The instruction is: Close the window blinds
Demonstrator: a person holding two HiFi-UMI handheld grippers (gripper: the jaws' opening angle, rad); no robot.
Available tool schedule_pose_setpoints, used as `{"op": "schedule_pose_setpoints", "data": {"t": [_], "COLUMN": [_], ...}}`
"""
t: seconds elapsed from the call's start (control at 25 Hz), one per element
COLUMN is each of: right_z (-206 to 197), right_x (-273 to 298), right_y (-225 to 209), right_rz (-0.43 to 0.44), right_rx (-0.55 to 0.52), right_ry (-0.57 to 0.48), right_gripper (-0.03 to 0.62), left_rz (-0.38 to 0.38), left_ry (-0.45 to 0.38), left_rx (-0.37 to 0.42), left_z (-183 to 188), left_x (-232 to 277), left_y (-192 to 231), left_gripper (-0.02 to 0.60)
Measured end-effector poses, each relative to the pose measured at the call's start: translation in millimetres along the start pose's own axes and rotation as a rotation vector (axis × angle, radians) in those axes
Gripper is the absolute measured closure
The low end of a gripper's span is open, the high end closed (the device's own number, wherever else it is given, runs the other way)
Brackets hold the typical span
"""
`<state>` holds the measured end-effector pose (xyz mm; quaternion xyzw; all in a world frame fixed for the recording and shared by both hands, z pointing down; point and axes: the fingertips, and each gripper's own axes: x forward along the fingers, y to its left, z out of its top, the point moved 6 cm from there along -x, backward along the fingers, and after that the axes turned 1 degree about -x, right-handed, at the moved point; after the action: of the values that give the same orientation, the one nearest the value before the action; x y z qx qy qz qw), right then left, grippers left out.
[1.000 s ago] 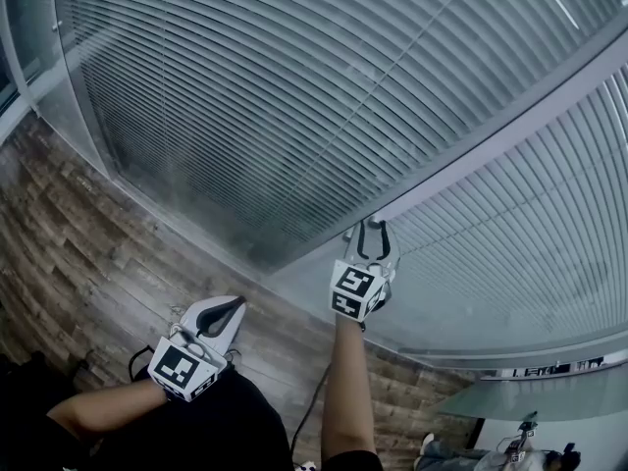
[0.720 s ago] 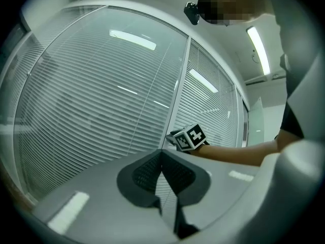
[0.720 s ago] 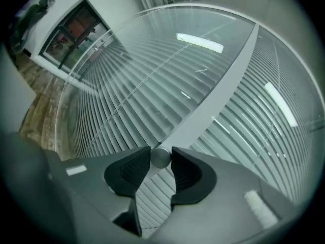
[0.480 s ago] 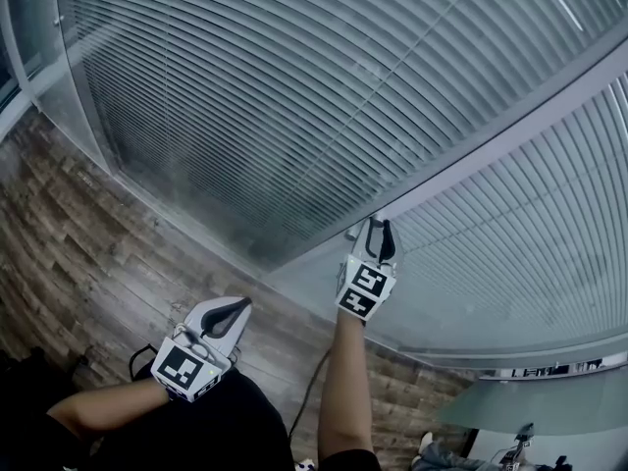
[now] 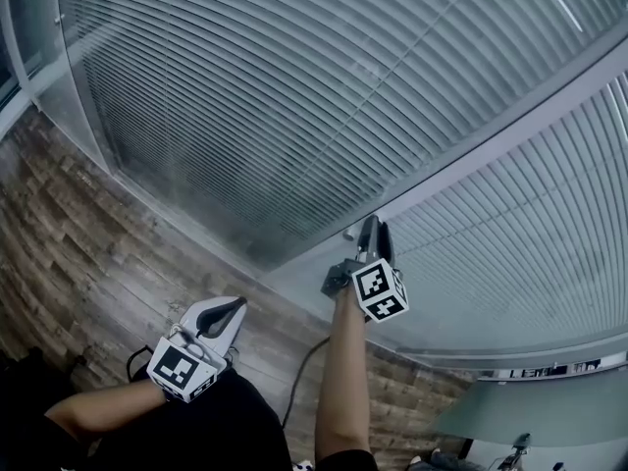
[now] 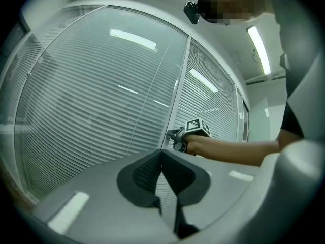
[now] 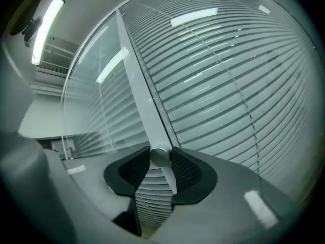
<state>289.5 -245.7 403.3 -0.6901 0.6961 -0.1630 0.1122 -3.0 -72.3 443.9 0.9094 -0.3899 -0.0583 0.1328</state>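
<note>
Grey slatted blinds (image 5: 294,96) hang behind glass, with a second panel (image 5: 510,234) to the right of a pale frame post (image 5: 471,160). A small round metal knob (image 7: 160,157) sticks out of that post (image 7: 134,80). My right gripper (image 7: 160,159) is shut on the knob (image 5: 350,234), which sits between both pads; its jaws have just been opening a little. In the head view the right gripper (image 5: 371,232) points level at the post. My left gripper (image 5: 234,307) hangs lower left, shut and holding nothing (image 6: 162,159); from there I see the right gripper (image 6: 175,135) at the post.
Wood-plank floor (image 5: 69,234) runs along the base of the glass wall. A dark cable (image 5: 304,381) lies on the floor by my legs. A pale tabletop (image 5: 520,405) shows at the lower right.
My right gripper has rolled about its own axis while staying at the knob; its marker cube has swung from the left side to the right. The left gripper has kept still.
</note>
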Motion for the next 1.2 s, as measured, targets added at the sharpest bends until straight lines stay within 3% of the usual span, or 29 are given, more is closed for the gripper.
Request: {"op": "schedule_pose_setpoints", "data": {"t": [0.24, 0.48, 0.56, 0.64, 0.92, 1.08, 1.2], "right_z": [2, 14, 14, 11, -52, -74, -71], "right_x": [-25, -101, -129, -155, -237, -245, -245], "right_y": [11, 28, 35, 43, 75, 79, 82], "right_rz": [-0.005, -0.044, -0.034, -0.025, 0.0, 0.015, 0.021], "right_rx": [-0.157, -0.414, -0.492, -0.536, -0.485, -0.461, -0.477], "right_ry": [-0.019, -0.131, -0.15, -0.155, -0.063, -0.015, -0.034], "right_gripper": [0.465, 0.533, 0.592, 0.592, 0.593, 0.594, 0.594], "left_rz": [0.015, 0.07, 0.058, 0.04, -0.019, -0.03, -0.059], "left_ry": [-0.006, -0.057, -0.066, -0.07, -0.021, -0.004, 0.002], "left_rx": [0.004, 0.053, 0.073, 0.094, 0.126, 0.117, 0.117], "left_z": [4, 16, 20, 24, 14, 5, 0], "left_x": [1, -6, -5, -1, 2, 9, 11], "left_y": [6, 16, 16, 16, 5, -5, -14], "left_gripper": [0.58, 0.58, 0.58, 0.58, 0.58, 0.58, 0.58]}}
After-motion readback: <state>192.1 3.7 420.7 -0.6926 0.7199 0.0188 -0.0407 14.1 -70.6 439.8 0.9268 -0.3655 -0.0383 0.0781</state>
